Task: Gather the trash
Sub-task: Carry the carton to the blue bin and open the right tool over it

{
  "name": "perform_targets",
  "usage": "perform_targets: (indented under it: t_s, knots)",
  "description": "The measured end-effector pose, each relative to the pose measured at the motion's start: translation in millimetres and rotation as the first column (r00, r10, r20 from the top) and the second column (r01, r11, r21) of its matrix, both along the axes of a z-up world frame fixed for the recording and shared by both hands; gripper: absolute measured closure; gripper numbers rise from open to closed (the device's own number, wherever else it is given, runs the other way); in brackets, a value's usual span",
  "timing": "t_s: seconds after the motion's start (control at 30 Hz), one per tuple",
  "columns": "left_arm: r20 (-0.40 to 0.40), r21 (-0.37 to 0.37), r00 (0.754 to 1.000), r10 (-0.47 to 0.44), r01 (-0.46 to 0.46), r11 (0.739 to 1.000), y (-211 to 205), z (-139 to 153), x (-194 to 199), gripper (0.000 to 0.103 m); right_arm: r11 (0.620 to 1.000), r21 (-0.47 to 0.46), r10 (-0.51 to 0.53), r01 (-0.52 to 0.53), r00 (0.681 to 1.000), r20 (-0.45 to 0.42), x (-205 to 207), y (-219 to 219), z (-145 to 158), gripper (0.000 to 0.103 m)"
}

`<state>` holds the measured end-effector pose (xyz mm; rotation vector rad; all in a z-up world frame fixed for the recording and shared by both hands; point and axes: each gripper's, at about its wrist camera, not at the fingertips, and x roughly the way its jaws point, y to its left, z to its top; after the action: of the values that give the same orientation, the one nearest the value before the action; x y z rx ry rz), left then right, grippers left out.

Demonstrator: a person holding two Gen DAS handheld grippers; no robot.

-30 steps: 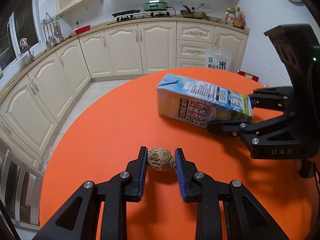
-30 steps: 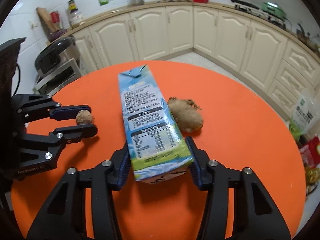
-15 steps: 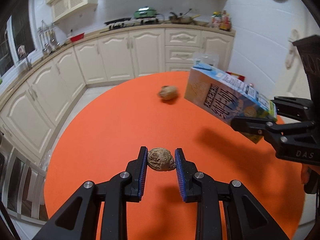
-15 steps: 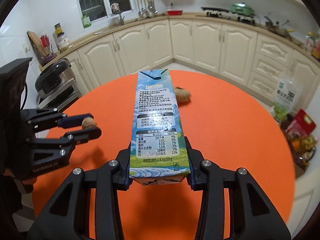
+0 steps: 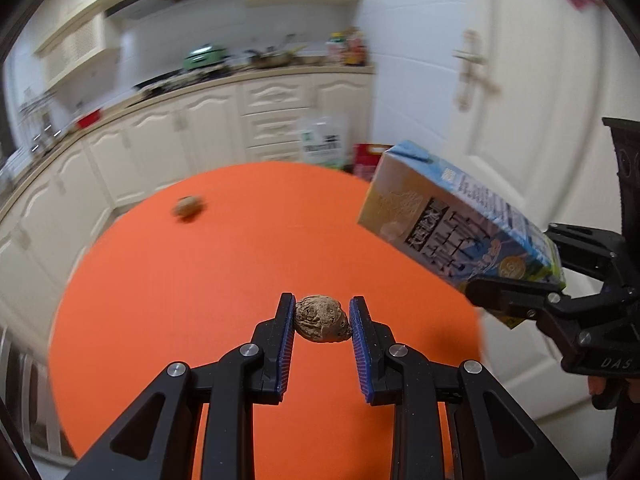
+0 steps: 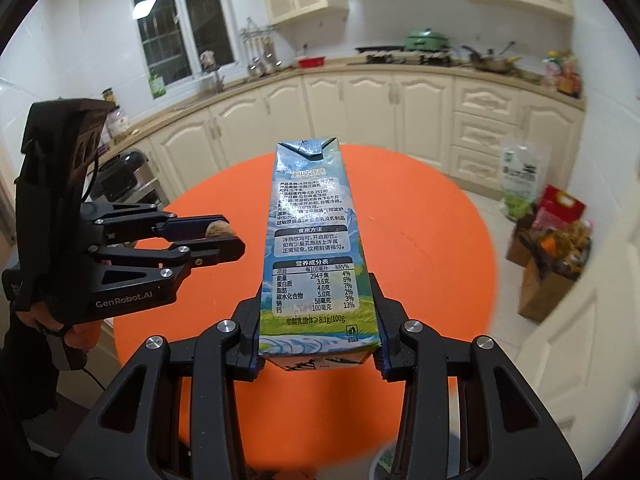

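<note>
The milk carton [image 6: 316, 248] sits clamped by its bottom end between my right gripper [image 6: 318, 344] fingers, its folded top pointing forward and away from them, held in the air above the orange table [image 6: 432, 232]. My left gripper [image 5: 322, 320] pinches a small brown wrinkled lump [image 5: 322, 318] between its blue pads [image 5: 287, 344], right at the fingertips. Far ahead of the left fingers, a second brown lump [image 5: 187, 206] lies on the tabletop, blurred. A trash bin doesn't show clearly.
</note>
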<state>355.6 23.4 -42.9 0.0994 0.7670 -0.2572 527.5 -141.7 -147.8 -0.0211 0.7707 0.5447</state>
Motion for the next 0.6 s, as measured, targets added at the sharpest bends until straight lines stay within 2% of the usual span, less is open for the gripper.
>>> perform_targets:
  t_s: [0.2, 0.27, 0.4, 0.6]
  knots:
    - [-0.023, -0.034, 0.989, -0.149, 0.148, 0.988, -60, -3, -28, 0.08, 0.99, 0.03, -0.137, 0.137, 0.99, 0.015, -64, -69, 6, 0.064]
    - [-0.033, -0.024, 0.982, -0.184, 0.183, 0.983, -84, -6, -33, 0.08, 0.981, 0.02, -0.195, 0.195, 0.981, 0.016, -81, -92, 4, 0.064]
    - [-0.066, 0.001, 0.961, -0.27, 0.271, 0.963, -138, -20, -50, 0.08, 0.955, 0.008, -0.298, 0.298, 0.954, -0.021, -111, -131, -16, 0.064]
    - [-0.13, 0.072, 0.943, -0.305, 0.316, 0.946, -195, -58, -48, 0.08, 0.906, 0.023, -0.418, 0.424, 0.9, -0.12, -132, -186, -67, 0.064]
